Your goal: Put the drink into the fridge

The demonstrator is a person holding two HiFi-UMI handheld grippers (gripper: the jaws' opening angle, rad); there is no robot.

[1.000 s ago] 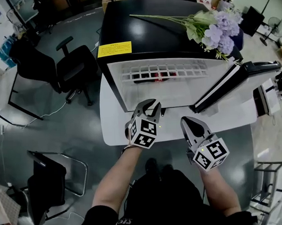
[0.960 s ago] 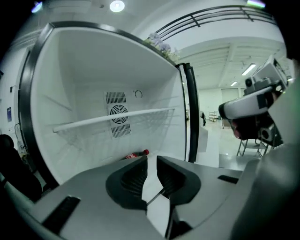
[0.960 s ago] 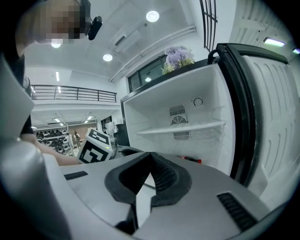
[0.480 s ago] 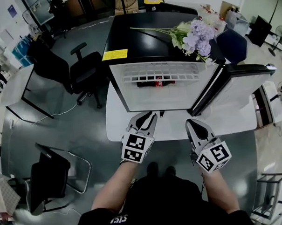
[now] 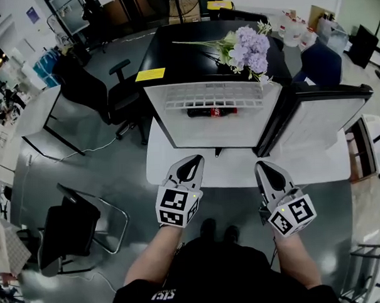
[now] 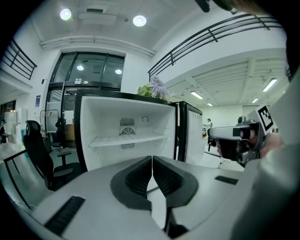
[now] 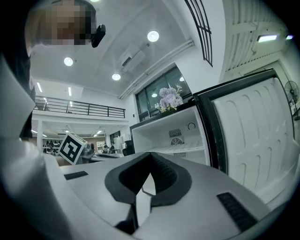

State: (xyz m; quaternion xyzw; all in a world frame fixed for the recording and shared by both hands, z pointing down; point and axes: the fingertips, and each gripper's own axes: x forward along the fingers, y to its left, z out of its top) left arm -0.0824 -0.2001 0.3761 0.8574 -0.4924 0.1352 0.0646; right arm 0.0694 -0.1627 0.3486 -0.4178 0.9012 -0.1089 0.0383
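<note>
A dark drink bottle with a red label [image 5: 212, 112] lies on its side inside the open fridge [image 5: 215, 90], under the white wire shelf. The fridge door [image 5: 314, 117] hangs open to the right. My left gripper [image 5: 193, 159] [image 6: 152, 159] hovers over the white table's front edge, short of the fridge opening, jaws shut with nothing between them. My right gripper [image 5: 265, 166] [image 7: 150, 157] is beside it to the right, also shut and empty. Neither gripper view shows the bottle; both look into the white fridge interior.
The fridge stands on a white table [image 5: 241, 170]. Purple artificial flowers [image 5: 245, 48] lie on the fridge's black top. A black office chair [image 5: 105, 88] stands at the left, and a folding chair [image 5: 68, 231] at the lower left. A white desk [image 5: 37, 113] is further left.
The left gripper's jaws, slightly apart before, have come together. Both grippers have drawn back from the fridge front toward the person. The bottle stays inside the fridge.
</note>
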